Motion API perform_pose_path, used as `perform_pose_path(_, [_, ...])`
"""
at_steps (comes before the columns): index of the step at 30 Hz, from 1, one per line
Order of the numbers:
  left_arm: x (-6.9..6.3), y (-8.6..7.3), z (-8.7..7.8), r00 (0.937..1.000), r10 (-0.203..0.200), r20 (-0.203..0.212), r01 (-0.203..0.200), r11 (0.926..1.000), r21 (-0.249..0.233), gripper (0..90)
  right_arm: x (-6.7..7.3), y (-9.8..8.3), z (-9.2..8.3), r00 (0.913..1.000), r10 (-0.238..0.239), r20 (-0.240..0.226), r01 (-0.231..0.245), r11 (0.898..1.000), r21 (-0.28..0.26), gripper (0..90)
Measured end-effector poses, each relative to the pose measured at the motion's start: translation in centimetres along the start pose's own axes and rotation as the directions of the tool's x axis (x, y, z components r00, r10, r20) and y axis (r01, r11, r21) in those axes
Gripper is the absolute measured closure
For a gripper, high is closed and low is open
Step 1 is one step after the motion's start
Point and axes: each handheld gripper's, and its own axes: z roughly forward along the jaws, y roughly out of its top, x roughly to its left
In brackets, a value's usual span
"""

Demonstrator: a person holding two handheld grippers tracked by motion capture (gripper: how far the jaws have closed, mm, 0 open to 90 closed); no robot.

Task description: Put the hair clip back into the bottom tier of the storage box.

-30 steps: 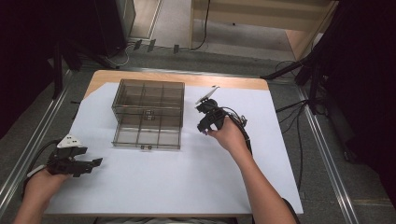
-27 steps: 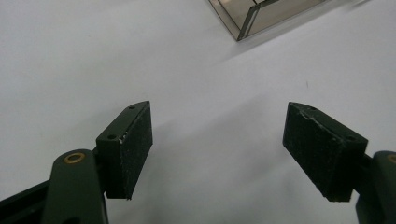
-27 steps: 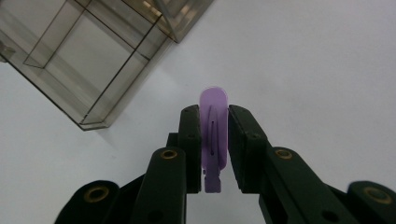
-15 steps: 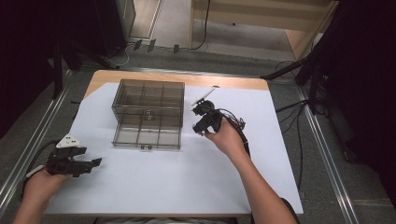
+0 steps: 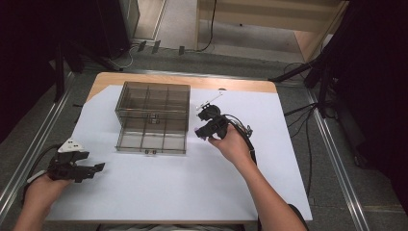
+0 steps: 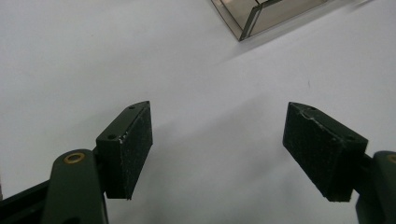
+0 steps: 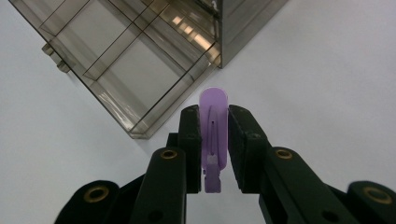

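My right gripper (image 7: 212, 126) is shut on a small purple clip (image 7: 213, 135), whose rounded end sticks out past the pads. In the high view that gripper (image 5: 201, 129) hovers just right of the smoky clear drawer box (image 5: 153, 115), close to its pulled-out lower drawer (image 5: 151, 142). The drawer's divided compartments (image 7: 116, 70) lie ahead of the clip and look bare. My left gripper (image 5: 98, 167) rests low at the table's front left, open, with nothing between its pads (image 6: 133, 144). A corner of the box (image 6: 247, 18) shows far ahead of it.
White paper (image 5: 183, 192) covers most of the wooden table (image 5: 240, 85). A small white-and-black item (image 5: 211, 100) lies on the paper behind my right gripper. Metal rails (image 5: 29, 149) run along both sides of the table.
My right gripper has edged a little leftward, closer to the open drawer, with the purple clip in it. The left hand has stayed put.
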Motion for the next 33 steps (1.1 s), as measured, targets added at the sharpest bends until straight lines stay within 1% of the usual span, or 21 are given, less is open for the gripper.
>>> perform_pose_path(7, [0.0,0.0,-0.1,1.0,0.0,0.0,0.0,1.0,-0.004,25.0,0.7,0.2,0.3,0.9998,-0.018,-0.009,0.018,1.0,-0.006,77.5])
perform_pose_path(10, [0.1,0.0,-0.1,1.0,0.001,0.002,-0.001,1.0,-0.003,25.0,1.0,0.3,0.4,0.9996,-0.015,-0.023,0.015,1.0,-0.005,77.5])
perform_pose_path(11, [0.0,0.0,-0.1,1.0,0.0,0.0,0.0,1.0,-0.004,25.0,1.0,0.3,0.5,0.9994,-0.023,-0.027,0.022,1.0,-0.008,77.5])
perform_pose_path(14, [0.0,0.0,-0.1,1.0,0.001,0.001,-0.001,1.0,-0.005,25.0,1.3,0.4,0.7,0.9994,-0.021,-0.028,0.02,1.0,-0.003,77.5])
perform_pose_path(18, [0.0,0.1,0.0,1.0,0.0,0.003,0.0,1.0,-0.006,25.0,1.7,0.6,0.9,0.999,-0.031,-0.032,0.031,0.999,-0.009,77.5])
perform_pose_path(21, [-0.1,0.1,0.0,1.0,-0.001,0.009,0.001,0.9999,-0.012,25.0,1.9,0.7,1.1,0.9987,-0.035,-0.037,0.035,0.999,-0.012,77.5])
perform_pose_path(26, [-0.1,0.1,0.0,1.0,-0.001,0.01,0.002,0.9999,-0.015,25.0,2.3,0.9,1.6,0.9983,-0.042,-0.04,0.042,0.999,-0.007,77.5])
perform_pose_path(29, [-0.2,0.3,0.0,1.0,0.0,0.008,0.0,0.9998,-0.02,25.0,2.5,1.0,1.8,0.9977,-0.046,-0.05,0.046,0.999,-0.009,77.5])
perform_pose_path(33, [-0.4,0.4,0.1,0.9999,0.004,0.014,-0.004,0.9995,-0.03,25.0,3.0,1.3,1.9,0.9971,-0.051,-0.056,0.05,0.999,-0.019,77.5])
